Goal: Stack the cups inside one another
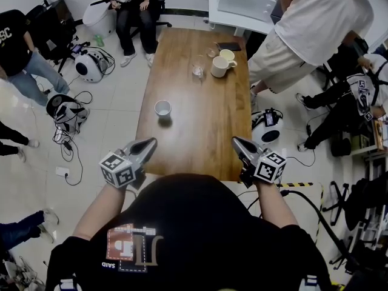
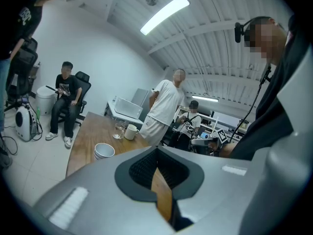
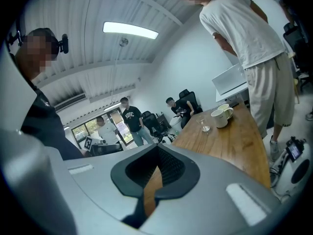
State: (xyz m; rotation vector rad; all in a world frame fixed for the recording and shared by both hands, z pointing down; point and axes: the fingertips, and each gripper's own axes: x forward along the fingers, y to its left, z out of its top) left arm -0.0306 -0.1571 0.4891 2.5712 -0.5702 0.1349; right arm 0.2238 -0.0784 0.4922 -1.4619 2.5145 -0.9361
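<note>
1. Left gripper [image 1: 147, 143]: jaws shut tip to tip with nothing between them, as its own view [image 2: 156, 153] shows. It hangs over the near left corner of the table [image 1: 200, 120].
2. Right gripper [image 1: 237, 142]: jaws also pressed together and empty, confirmed in its own view [image 3: 156, 153]. It sits at the near right edge of the table.
3. White cup [image 1: 162, 108]: upright with its mouth up, so its long axis is vertical. It stands alone at mid-table near the left edge.
4. Key relation: the white cup lies at about 1 o'clock from the left gripper and near it. From the right gripper it lies at about 10 o'clock and farther off. Judgement: the left gripper is the better placed hand for it.
5. 2 mugs [image 1: 219, 66]: touching or nearly so at the far end, with a glass [image 1: 198, 71] just beside them at their 9 o'clock. They lie at about 12 o'clock from the right gripper, well apart from both grippers and from the white cup.
6. In the left gripper view the white cup [image 2: 104, 151] shows a faint 2nd line under its rim. Cannot tell whether that is 1 cup or 1 nested in another.
7. Stage: fits either a lone cup waiting to be nested or a finished nest set down. The pictures do not settle which.
</note>
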